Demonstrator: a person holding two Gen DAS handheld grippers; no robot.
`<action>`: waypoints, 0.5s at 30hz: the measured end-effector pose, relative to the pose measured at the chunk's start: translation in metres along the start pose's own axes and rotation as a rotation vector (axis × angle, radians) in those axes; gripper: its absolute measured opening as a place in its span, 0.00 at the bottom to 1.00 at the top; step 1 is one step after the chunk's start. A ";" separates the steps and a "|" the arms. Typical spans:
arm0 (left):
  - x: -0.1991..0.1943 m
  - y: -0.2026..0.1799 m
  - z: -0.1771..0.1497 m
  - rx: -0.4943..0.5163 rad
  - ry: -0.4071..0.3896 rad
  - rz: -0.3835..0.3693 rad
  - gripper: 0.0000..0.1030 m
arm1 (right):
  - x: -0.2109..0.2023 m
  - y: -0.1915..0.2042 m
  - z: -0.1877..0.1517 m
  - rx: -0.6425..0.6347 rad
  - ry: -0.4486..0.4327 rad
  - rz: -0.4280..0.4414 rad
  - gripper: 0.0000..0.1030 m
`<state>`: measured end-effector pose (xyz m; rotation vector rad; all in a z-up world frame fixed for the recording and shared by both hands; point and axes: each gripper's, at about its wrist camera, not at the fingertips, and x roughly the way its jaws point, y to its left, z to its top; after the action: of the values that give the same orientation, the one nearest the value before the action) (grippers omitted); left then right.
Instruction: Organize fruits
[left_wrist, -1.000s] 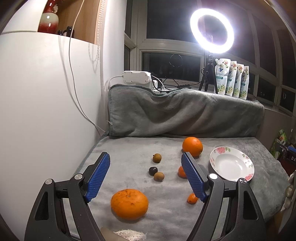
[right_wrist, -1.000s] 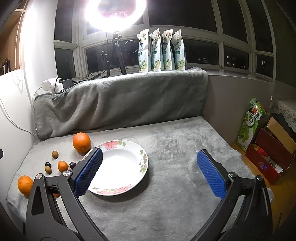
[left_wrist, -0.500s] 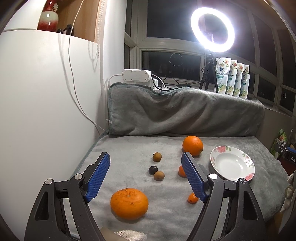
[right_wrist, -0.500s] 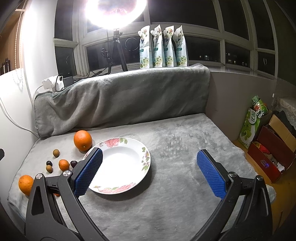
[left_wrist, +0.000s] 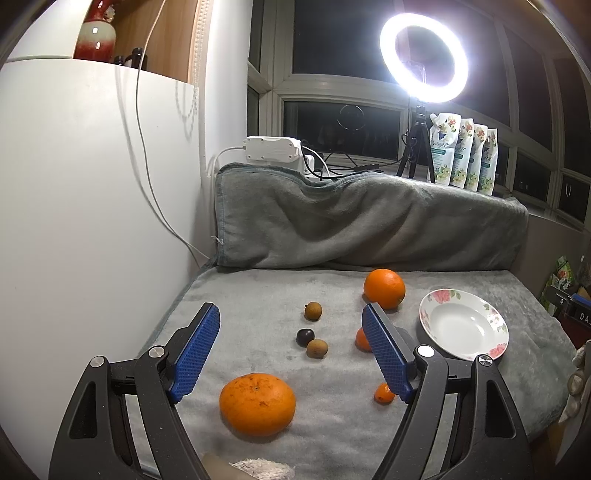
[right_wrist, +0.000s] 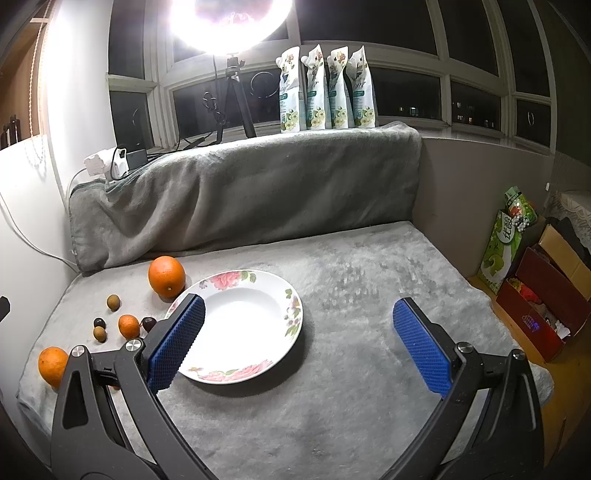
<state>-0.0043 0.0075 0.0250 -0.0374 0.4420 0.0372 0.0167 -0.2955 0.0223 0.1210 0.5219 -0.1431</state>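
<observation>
The wide-open, empty left gripper (left_wrist: 290, 349) has the big flattened orange mandarin (left_wrist: 257, 403) low at 6 o'clock between its jaws, nearer than the equally open right gripper (right_wrist: 297, 345) over the flowered white plate (right_wrist: 291, 306)

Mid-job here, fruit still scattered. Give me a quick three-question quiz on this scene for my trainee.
1. True or false: the floral plate already holds fruit.
2. Multiple choice: the fruit nearest the left gripper is A) the big flattened orange, B) the round orange by the plate, C) the dark berry.
3. Fill in: the fruit lies on a grey ____.

Key:
1. False; the plate is empty and all the fruit lies off it.
2. A; it sits just ahead, between the open jaws.
3. Blanket. The right gripper is open too, holding nothing.
</observation>
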 end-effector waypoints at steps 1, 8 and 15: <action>0.000 0.000 -0.001 0.000 0.000 0.000 0.77 | 0.000 0.000 0.000 0.000 0.000 0.002 1.00; 0.000 -0.001 -0.001 0.001 0.003 0.000 0.77 | 0.000 0.000 0.000 0.000 0.001 0.001 1.00; 0.000 -0.001 -0.002 0.000 0.004 0.000 0.77 | 0.001 0.002 -0.002 0.001 0.010 0.007 1.00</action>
<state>-0.0055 0.0066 0.0235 -0.0371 0.4456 0.0368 0.0170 -0.2937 0.0197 0.1249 0.5315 -0.1361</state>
